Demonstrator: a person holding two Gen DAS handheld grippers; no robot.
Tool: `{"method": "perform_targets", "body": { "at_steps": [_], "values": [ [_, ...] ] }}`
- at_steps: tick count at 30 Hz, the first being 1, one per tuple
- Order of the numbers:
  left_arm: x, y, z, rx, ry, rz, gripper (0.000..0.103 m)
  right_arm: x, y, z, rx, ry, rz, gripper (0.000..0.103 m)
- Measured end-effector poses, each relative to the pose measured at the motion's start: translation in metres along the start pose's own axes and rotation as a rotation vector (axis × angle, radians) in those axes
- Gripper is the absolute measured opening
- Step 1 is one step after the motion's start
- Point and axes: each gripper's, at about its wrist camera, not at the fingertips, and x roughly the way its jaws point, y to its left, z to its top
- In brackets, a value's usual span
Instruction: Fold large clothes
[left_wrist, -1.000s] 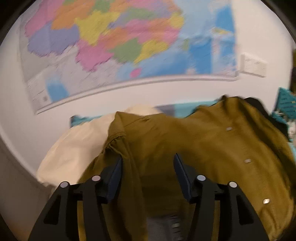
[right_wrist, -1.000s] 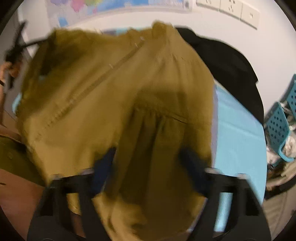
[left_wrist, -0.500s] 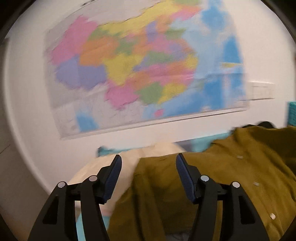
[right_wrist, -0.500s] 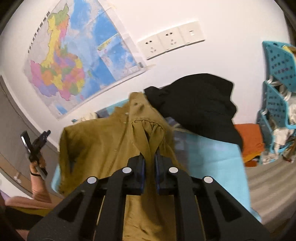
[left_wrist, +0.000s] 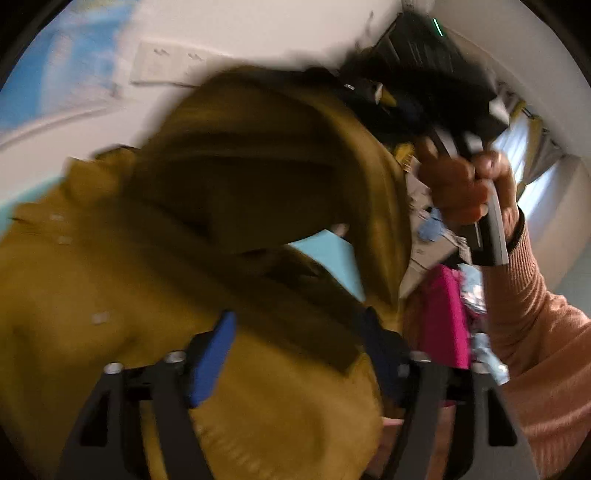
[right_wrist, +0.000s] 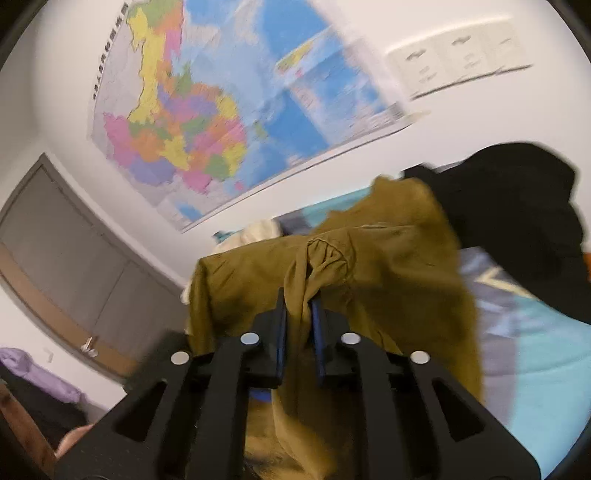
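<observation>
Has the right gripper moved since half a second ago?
Yes. Shut on the olive-green shirt, the right gripper swung left: the white wall sockets slid from upper centre to upper right.

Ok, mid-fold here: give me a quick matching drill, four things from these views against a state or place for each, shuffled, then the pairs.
Things:
1. right gripper
2. left gripper
3. black garment
4. map

States or places:
A. hangs on the white wall
B. jaws apart, olive shirt bunched between them, not pinched
C. lies at the far side, beyond the olive shirt
D. clamped on a gathered fold of the olive shirt

Pairs: 1-D, 2-B, 3-C, 4-A
</observation>
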Motion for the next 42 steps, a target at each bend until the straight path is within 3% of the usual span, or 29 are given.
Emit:
{"method": "perform_targets", "body": {
  "at_steps": [3,7,12,13,15,16,17,18,19,21,24,26,28,30,32,34,35,36,37,42],
  "values": [
    [0.018,0.006,0.002,-0.024,0.005,-0.017,0.073,0.029,-0.001,0.006,0.020,0.034,0.039,0.016],
    [0.020,0.027,-0.002,-0.142,0.004,-0.135,0.072,0.047,-0.014,0.011,0.068,0.022,0.084,0.016],
    [0.000,0.024,-0.007,-0.106,-0.060,-0.227,0.074,0.058,-0.029,0.014,0.123,0.023,0.129,0.016],
    [-0.004,0.025,-0.006,-0.102,-0.077,-0.231,0.082,0.060,-0.030,0.013,0.132,0.023,0.138,0.016],
    [-0.007,0.029,-0.004,-0.116,-0.097,-0.222,0.083,0.065,-0.028,0.012,0.122,0.037,0.143,0.016],
    [-0.007,0.031,-0.003,-0.125,-0.091,-0.215,0.066,0.067,-0.028,0.012,0.121,0.043,0.141,0.016],
    [0.001,0.035,0.000,-0.138,-0.069,-0.169,0.017,0.066,-0.028,0.011,0.119,0.048,0.157,0.016],
    [0.001,0.039,0.001,-0.147,-0.048,-0.135,0.003,0.064,-0.027,0.012,0.109,0.049,0.165,0.017],
    [-0.001,0.045,0.001,-0.154,-0.048,-0.117,0.003,0.056,-0.028,0.014,0.098,0.028,0.159,0.019],
    [-0.015,0.048,-0.002,-0.120,-0.050,-0.026,0.003,0.036,-0.033,0.021,0.061,-0.028,0.134,0.034],
    [-0.054,0.054,-0.014,-0.055,-0.016,0.063,0.003,0.018,-0.045,0.030,-0.051,-0.100,-0.068,0.055],
    [-0.069,0.056,-0.021,-0.025,0.021,0.132,0.003,0.036,-0.069,0.032,-0.067,-0.025,-0.200,0.055],
    [-0.084,0.065,-0.025,-0.012,0.044,0.191,0.003,0.065,-0.093,0.028,-0.043,0.063,-0.258,0.056],
    [-0.091,0.081,-0.030,-0.001,0.079,0.246,0.003,0.096,-0.111,0.023,-0.043,0.133,-0.325,0.064],
    [-0.093,0.080,-0.036,0.015,0.111,0.278,0.004,0.122,-0.128,0.019,-0.005,0.183,-0.318,0.071],
    [-0.097,0.082,-0.038,0.044,0.133,0.316,0.004,0.145,-0.143,0.018,-0.005,0.219,-0.375,0.071],
    [-0.098,0.080,-0.037,0.067,0.147,0.337,0.005,0.153,-0.153,0.018,0.013,0.234,-0.382,0.057],
    [-0.097,0.083,-0.036,0.082,0.159,0.351,0.005,0.152,-0.158,0.019,0.029,0.231,-0.327,0.017],
    [-0.098,0.087,-0.036,0.097,0.172,0.365,0.005,0.148,-0.160,0.021,0.034,0.220,-0.274,0.005],
    [-0.099,0.090,-0.021,0.221,0.226,0.484,0.006,0.072,-0.163,0.034,0.071,0.018,-0.076,0.004]
  ]
}}
